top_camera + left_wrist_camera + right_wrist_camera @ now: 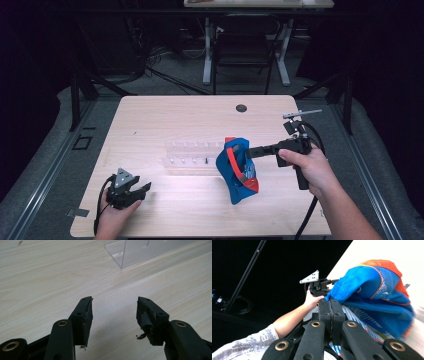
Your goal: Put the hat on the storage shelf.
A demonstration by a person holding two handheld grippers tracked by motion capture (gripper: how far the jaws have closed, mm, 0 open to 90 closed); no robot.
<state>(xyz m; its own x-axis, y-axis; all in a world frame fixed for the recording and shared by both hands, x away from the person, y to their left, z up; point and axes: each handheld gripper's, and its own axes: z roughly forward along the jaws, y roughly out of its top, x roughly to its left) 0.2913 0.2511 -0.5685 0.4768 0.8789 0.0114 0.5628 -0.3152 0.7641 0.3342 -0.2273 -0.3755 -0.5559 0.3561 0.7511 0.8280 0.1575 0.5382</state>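
Blue-orange cap [236, 170] pinched in right tool [251, 152] | left tool [141, 191] open, empty

I can read no text, label, brand, number or sign anywhere from my station. The blue and orange bag [236, 170] carries light markings on its mesh side, too blurred to make out as letters. The printed pattern on the person's sleeve [249, 345] in the right gripper view is not legible either.
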